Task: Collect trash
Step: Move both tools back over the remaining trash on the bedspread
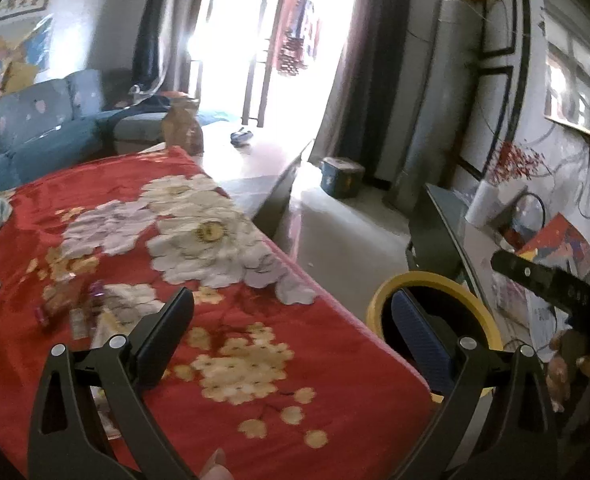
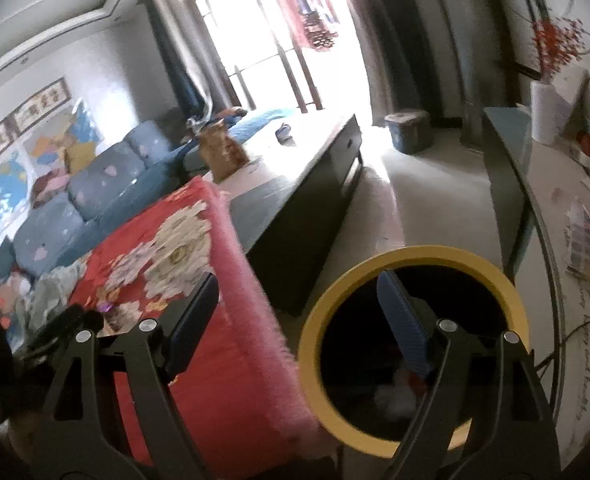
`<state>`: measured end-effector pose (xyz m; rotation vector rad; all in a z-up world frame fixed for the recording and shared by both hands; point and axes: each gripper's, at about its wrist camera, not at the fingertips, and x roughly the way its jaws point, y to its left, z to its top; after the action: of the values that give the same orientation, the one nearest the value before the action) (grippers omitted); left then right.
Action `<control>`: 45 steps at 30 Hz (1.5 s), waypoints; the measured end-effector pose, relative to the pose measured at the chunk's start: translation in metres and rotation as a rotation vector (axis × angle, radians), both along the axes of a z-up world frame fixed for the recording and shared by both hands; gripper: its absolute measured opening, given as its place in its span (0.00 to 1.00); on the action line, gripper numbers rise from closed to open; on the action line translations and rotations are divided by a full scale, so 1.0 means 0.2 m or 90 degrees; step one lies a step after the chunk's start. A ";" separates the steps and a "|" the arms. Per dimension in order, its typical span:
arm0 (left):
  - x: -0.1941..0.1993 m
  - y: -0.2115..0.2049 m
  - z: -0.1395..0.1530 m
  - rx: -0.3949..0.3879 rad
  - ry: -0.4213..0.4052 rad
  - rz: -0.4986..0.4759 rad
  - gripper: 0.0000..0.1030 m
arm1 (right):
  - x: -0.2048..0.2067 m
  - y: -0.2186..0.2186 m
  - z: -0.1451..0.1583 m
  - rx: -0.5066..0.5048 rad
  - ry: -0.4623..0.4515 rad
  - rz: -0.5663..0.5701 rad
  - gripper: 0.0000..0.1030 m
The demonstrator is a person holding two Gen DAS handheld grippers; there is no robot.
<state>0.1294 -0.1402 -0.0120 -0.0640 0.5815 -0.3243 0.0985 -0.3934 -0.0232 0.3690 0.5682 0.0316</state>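
Fingers (image 2: 407,320) of the right gripper (image 2: 299,320) gape wide, empty, by the yellow-rimmed bin (image 2: 415,254). The left gripper (image 1: 295,328) is wide too. Next, approach the wrappers (image 1: 75,312) on the red surface (image 1: 255,360) low and squarely.

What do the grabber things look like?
Both the left gripper and the right gripper have black plastic frames with triangle-shaped holes and round silver bolts. Each has two flat fingers: one black, one with a ridged blue pad.

A red floral blanket (image 1: 223,360) covers the table, with small wrappers (image 1: 71,312) scattered on it.
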 end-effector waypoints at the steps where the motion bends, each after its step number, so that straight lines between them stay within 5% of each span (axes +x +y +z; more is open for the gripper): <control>1: 0.00 0.02 0.00 -0.002 -0.001 0.006 0.94 | 0.00 0.02 0.01 -0.003 -0.001 0.008 0.71; 26: -0.06 0.65 0.02 -0.045 -0.008 0.174 0.94 | 0.03 0.68 0.09 -0.079 0.009 0.232 0.72; 45: -0.08 1.16 -0.09 -0.099 0.049 0.273 0.92 | 0.17 1.15 -0.04 -0.090 0.059 0.345 0.72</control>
<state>0.1125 0.0922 -0.0309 -0.3474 0.6013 0.0503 0.1327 -0.1624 -0.0311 0.0713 0.7450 0.4951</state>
